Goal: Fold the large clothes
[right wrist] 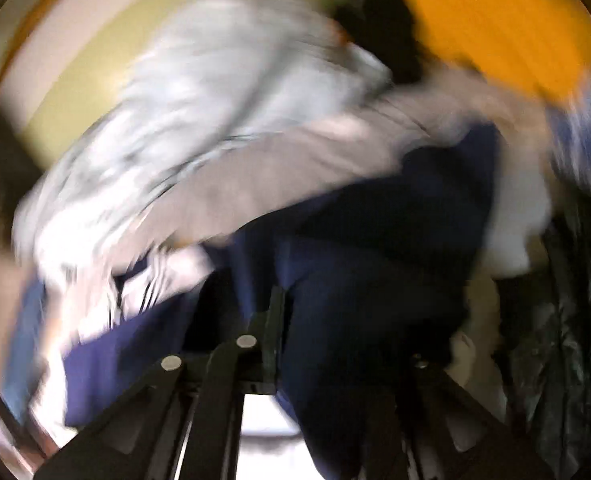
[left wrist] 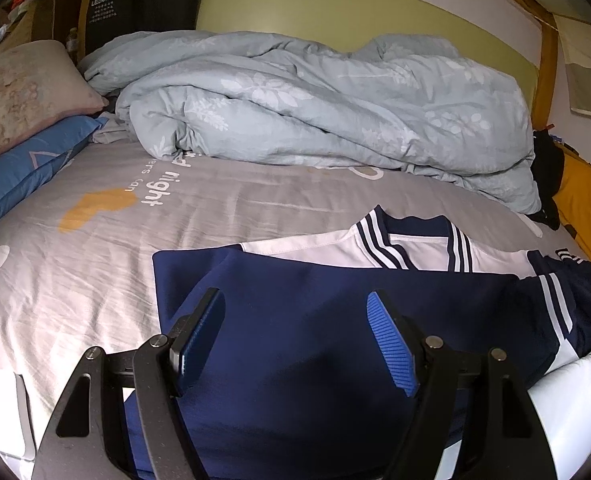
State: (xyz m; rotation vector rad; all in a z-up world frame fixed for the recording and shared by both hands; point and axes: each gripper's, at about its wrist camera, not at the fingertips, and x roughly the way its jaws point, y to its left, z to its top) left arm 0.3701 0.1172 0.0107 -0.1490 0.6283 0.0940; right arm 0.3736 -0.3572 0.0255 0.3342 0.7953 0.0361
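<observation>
A navy and white jacket [left wrist: 335,272] with a striped collar lies flat on the grey bed sheet [left wrist: 95,248], its left side folded over. My left gripper [left wrist: 295,294] hovers just above the navy panel, its blue pads [left wrist: 391,344] wide apart with nothing pinched between them. The right wrist view is heavily blurred. There my right gripper [right wrist: 287,292] is shut on a fold of the navy jacket [right wrist: 395,240], which rises from the bed and drapes over the right finger, hiding it.
A crumpled light blue duvet [left wrist: 315,100] fills the back of the bed. A beige pillow [left wrist: 23,88] and a blue pillow [left wrist: 23,164] lie at the left. An orange cloth [left wrist: 583,200] and a black item [left wrist: 547,168] sit at the right edge.
</observation>
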